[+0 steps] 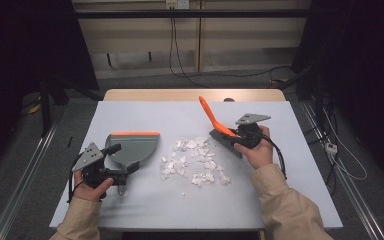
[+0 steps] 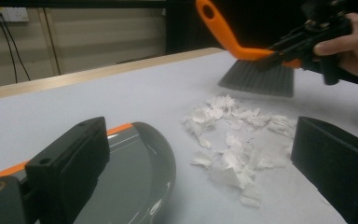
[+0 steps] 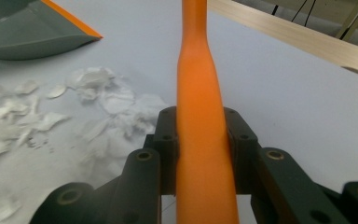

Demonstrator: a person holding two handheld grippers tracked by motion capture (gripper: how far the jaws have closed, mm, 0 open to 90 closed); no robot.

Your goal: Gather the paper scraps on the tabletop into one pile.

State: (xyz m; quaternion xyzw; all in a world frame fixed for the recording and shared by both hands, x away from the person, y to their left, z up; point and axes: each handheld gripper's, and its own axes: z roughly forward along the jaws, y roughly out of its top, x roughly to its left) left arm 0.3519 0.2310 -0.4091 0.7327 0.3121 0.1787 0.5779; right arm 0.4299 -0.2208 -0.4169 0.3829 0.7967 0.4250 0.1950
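Note:
A pile of torn white paper scraps [image 1: 195, 160] lies mid-table. Just right of it, my right gripper [image 1: 234, 137] is shut on the orange handle of a small brush [image 1: 215, 122], whose dark bristles [image 2: 256, 77] hang close above the table at the pile's far right edge. In the right gripper view the handle [image 3: 200, 93] runs up between the closed jaws. A grey dustpan [image 1: 132, 145] with an orange edge lies flat left of the scraps. My left gripper [image 1: 129, 170] sits at the pan's near side, jaws wide apart [image 2: 200, 149], pinching nothing.
The grey tabletop [image 1: 280, 190] has free room near its front and right. A wooden strip [image 1: 190, 95] borders the far edge. Cables and a power strip [image 1: 331, 147] lie on the floor at the right.

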